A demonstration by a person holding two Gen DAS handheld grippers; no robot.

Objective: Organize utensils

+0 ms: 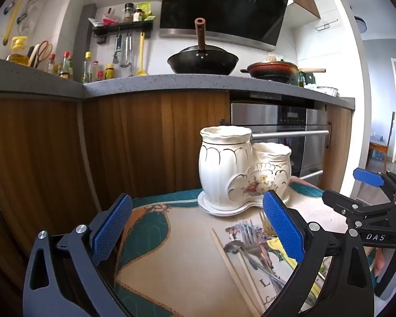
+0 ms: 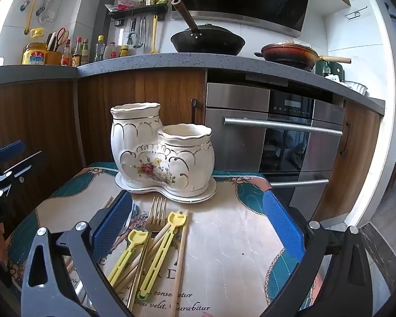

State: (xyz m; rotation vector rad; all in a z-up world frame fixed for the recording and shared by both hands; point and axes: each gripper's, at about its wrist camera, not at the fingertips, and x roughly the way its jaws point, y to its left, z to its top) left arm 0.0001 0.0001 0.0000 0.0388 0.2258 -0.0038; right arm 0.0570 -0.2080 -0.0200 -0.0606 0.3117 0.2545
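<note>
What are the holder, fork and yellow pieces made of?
Holder: glazed ceramic by its glossy cream surface, gilt lines and floral decal.
Fork: metal, gold-toned sheen.
Yellow pieces: likely moulded plastic, matte and slotted.

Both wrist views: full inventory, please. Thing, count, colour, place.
ceramic holder: 1, cream with gold trim, two cups, back of mat
mat: 1, beige and teal, under everything
fork: 1 clearly seen, gold, in front of holder
yellow utensils: 2, yellow, beside fork
chopsticks: several, wooden, among utensils; count unclear
wok: 1, black, counter
pan: 1, red-brown, counter right
oven: 1, steel, behind mat
left gripper: open, empty
right gripper: open, empty
</note>
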